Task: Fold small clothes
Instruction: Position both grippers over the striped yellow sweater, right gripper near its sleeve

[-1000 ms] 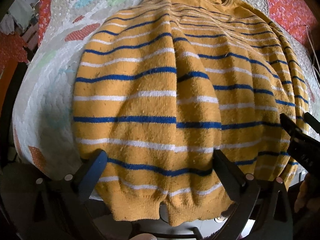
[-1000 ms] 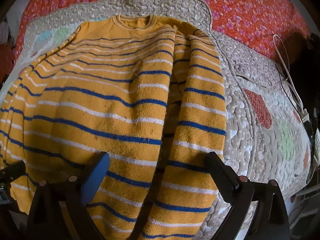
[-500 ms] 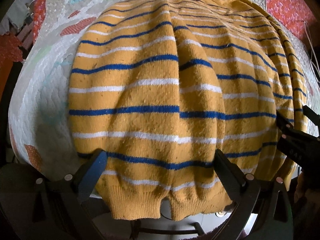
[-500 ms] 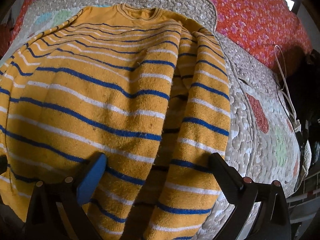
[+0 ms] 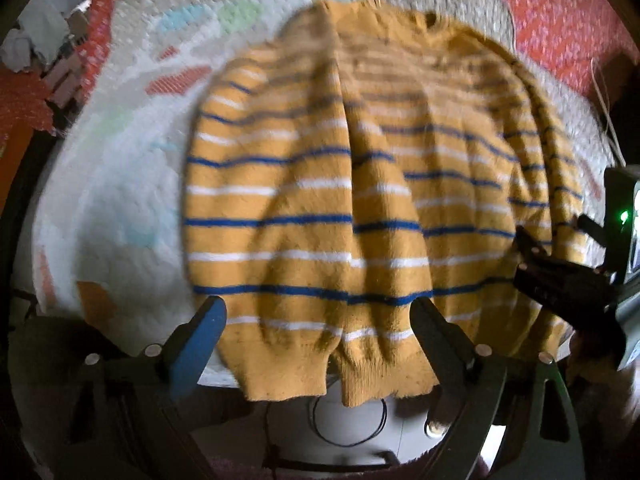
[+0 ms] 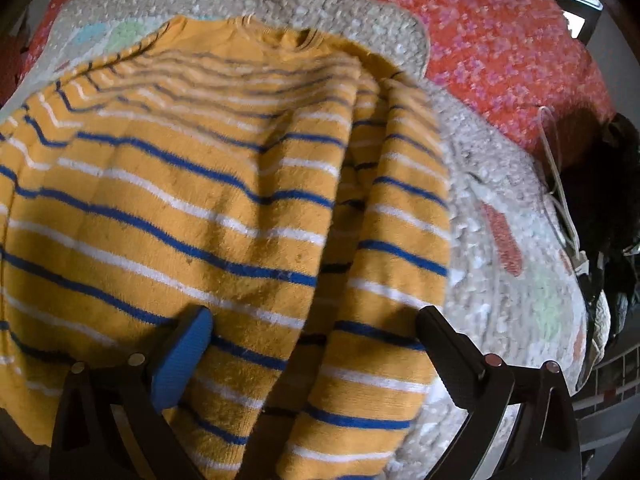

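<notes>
A mustard-yellow sweater with blue and white stripes lies on a pale quilted mat, both sleeves folded in over its body, neck at the far end. My left gripper is open and empty, its fingers spread just above the sweater's hem. My right gripper is open and empty over the folded right sleeve near the hem. The sweater also shows in the right wrist view. The right gripper shows at the right edge of the left wrist view.
The mat lies on a red flowered bedspread. A white cable runs along the mat's right side beside dark items. The mat's near edge drops off below the hem, with a cable loop on the floor.
Both grippers have drawn back and up from the sweater, so more of the hem and mat shows. Both stay open and empty.
</notes>
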### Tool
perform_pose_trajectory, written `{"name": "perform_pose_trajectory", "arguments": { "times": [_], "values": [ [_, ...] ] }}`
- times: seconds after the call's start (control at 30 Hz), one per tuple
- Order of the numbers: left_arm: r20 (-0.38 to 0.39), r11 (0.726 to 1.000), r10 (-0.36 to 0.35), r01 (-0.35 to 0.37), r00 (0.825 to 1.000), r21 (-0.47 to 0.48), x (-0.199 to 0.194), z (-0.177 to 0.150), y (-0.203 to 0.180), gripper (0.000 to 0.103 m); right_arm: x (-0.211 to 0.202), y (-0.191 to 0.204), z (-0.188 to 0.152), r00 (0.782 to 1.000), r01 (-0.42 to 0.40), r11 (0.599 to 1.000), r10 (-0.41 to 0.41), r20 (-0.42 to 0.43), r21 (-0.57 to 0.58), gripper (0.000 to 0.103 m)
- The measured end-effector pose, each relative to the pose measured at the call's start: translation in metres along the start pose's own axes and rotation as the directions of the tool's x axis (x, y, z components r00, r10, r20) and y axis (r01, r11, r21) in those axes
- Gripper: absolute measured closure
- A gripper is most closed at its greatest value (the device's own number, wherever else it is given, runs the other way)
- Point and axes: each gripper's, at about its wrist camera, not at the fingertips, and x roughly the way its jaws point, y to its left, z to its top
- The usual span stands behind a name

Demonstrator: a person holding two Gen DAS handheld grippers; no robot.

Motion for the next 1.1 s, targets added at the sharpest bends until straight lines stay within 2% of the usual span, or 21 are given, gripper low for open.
{"name": "perform_pose_trajectory", "arguments": {
  "times": [0.1,0.27,0.4,0.47,0.57,0.6,0.7,0.77,0.83,0.97,1.1],
  "values": [
    [0.064,1.000,0.016,-0.015,0.998,-0.011,-0.024,0.000,0.003,0.010,-0.014,-0.015,0.002,0.999,-0.005,0.999,0.003,0.045,0.048,0.002],
    [0.130,0.999,0.044,-0.042,0.991,-0.018,-0.043,0.009,-0.002,0.010,-0.033,-0.056,0.003,0.994,-0.051,0.978,0.030,0.108,0.202,0.002],
    [0.133,0.999,0.050,-0.049,0.990,-0.012,-0.039,0.019,-0.014,0.010,-0.027,-0.093,-0.002,0.983,-0.185,0.911,0.165,0.085,0.368,0.013],
    [0.119,0.999,0.046,-0.045,0.992,-0.007,-0.035,0.021,-0.016,0.010,-0.017,-0.111,-0.010,0.975,-0.217,0.871,0.217,0.050,0.440,0.024],
    [0.103,0.999,0.035,-0.033,0.994,-0.020,-0.031,0.021,-0.018,0.010,-0.007,-0.126,-0.019,0.965,-0.238,0.826,0.263,0.025,0.512,0.028],
    [0.101,0.999,0.031,-0.029,0.994,-0.024,-0.030,0.020,-0.018,0.010,-0.004,-0.133,-0.023,0.956,-0.258,0.801,0.291,0.025,0.540,0.028],
    [0.102,0.999,0.020,-0.016,0.995,-0.035,-0.030,0.020,-0.017,0.010,0.003,-0.138,-0.032,0.928,-0.320,0.760,0.370,0.028,0.565,0.028],
    [0.102,0.999,0.016,-0.013,0.995,-0.033,-0.030,0.020,-0.018,0.010,0.007,-0.131,-0.037,0.915,-0.342,0.766,0.404,0.008,0.544,0.028],
    [0.102,0.999,0.013,-0.009,0.995,-0.036,-0.030,0.021,-0.017,0.010,0.010,-0.121,-0.041,0.913,-0.339,0.792,0.407,-0.024,0.508,0.030],
    [0.092,0.999,-0.001,0.004,0.996,-0.034,-0.027,0.020,-0.018,0.010,0.008,-0.106,-0.042,0.910,-0.356,0.822,0.414,-0.035,0.444,0.038],
    [0.093,1.000,0.000,0.001,0.996,-0.012,-0.025,0.018,-0.025,0.010,0.009,-0.092,-0.035,0.907,-0.363,0.838,0.418,-0.050,0.408,0.041]
  ]
}}
